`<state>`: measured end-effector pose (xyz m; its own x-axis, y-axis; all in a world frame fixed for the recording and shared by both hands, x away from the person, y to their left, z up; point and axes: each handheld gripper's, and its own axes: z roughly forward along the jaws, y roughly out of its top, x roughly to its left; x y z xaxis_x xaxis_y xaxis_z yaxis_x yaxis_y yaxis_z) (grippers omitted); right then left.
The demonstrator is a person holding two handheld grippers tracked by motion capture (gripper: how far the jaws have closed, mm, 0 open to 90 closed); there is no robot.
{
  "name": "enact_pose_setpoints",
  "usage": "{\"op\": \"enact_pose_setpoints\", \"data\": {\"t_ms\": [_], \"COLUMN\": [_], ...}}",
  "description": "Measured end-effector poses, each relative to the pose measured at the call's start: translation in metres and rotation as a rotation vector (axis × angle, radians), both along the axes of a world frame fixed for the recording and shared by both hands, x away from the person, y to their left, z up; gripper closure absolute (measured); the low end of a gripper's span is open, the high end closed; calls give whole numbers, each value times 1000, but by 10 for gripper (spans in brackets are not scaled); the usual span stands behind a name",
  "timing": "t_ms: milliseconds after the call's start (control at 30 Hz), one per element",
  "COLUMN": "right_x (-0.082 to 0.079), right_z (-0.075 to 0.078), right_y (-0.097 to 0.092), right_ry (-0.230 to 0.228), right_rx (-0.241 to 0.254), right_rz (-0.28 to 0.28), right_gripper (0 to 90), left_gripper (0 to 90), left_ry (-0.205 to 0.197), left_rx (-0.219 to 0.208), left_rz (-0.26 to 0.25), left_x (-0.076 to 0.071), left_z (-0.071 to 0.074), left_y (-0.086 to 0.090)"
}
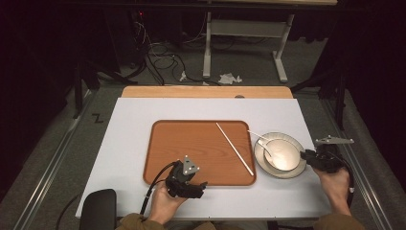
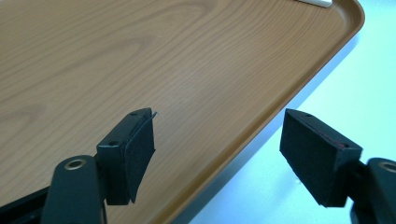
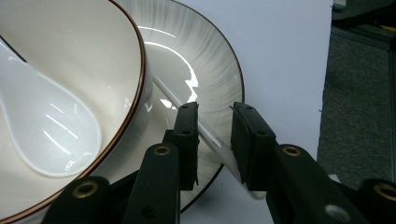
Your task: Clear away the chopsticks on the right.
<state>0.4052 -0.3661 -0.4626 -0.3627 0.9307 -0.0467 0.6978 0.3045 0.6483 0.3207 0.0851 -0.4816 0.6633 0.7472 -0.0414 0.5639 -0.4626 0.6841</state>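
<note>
A brown wooden tray lies on the white mat with one white chopstick slanting across its right side. Right of it, a grey plate carries a cream bowl with a white spoon in it. My right gripper is at the plate's right rim. In the right gripper view a second white chopstick rests on the plate beside the bowl and runs between the jaws of my right gripper, which stand wider than the stick. My left gripper hangs open over the tray's near right edge.
The white mat covers a wooden table whose far edge shows. A dark pad sits at the near left corner. A table frame and cables are on the floor beyond.
</note>
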Motion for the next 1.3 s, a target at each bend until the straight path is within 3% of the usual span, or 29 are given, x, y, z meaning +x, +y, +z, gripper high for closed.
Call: {"op": "enact_pose_setpoints", "data": {"t_ms": [467, 867, 1167, 1300], "right_x": [12, 20, 18, 18], "right_z": [-6, -6, 3, 2], "right_y": [6, 7, 8, 9], "right_ry": [33, 67, 15, 21], "right_rx": [-7, -13, 0, 5], "right_rz": [30, 35, 36, 44], "right_gripper": [754, 843, 847, 848], "left_gripper": [262, 262, 260, 260], "left_ry": [-3, -4, 0, 1], "left_rx": [-3, -3, -5, -6], "left_rz": [24, 45, 57, 53], "left_x": [-4, -8, -7, -7], "left_z": [0, 0, 0, 0], "left_y": [5, 9, 11, 10]}}
